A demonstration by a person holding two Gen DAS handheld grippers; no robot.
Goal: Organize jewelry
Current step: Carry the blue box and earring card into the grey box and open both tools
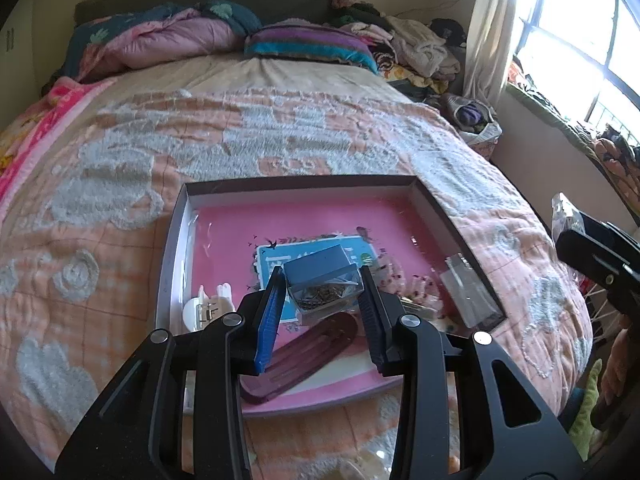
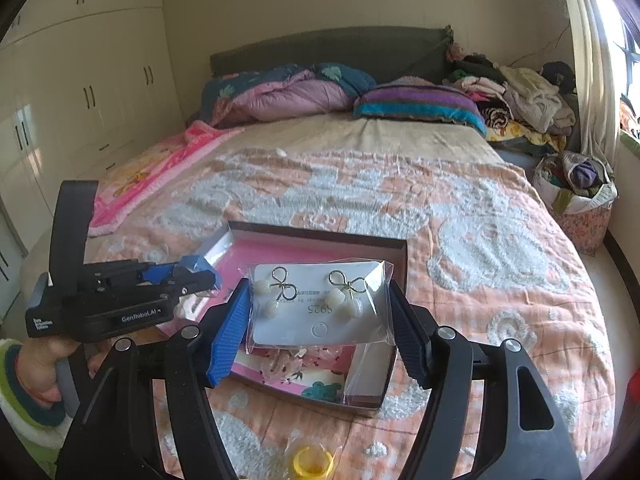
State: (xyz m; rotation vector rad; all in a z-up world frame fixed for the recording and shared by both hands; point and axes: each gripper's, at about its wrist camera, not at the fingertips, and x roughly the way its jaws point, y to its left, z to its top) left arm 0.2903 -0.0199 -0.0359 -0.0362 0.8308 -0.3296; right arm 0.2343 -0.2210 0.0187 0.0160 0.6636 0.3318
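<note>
Tray (image 1: 176,240) on bed; both claws loaded w/ jewelry over it.
Left claw (image 1: 322,286) pinches small clear box (image 1: 320,280), blue lid, chain inside: stiff, light, likely slick, grip side walls. Right claw (image 2: 320,312) pinches earring card (image 2: 320,304) in plastic sleeve: thin, floppy, hold by edges; bow wires w/ white beads look fragile.

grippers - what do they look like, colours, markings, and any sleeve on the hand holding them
Both the left gripper and the right gripper are matte black, with angular linkage arms, silver round pivot pins and ribbed pads. One pad on each is bright blue. In the right wrist view the left gripper's body carries white "GenRoboLAI" lettering and a small white label. The hand gripping it wears a striped cuff: white, green and dark teal. No cables show.
</note>
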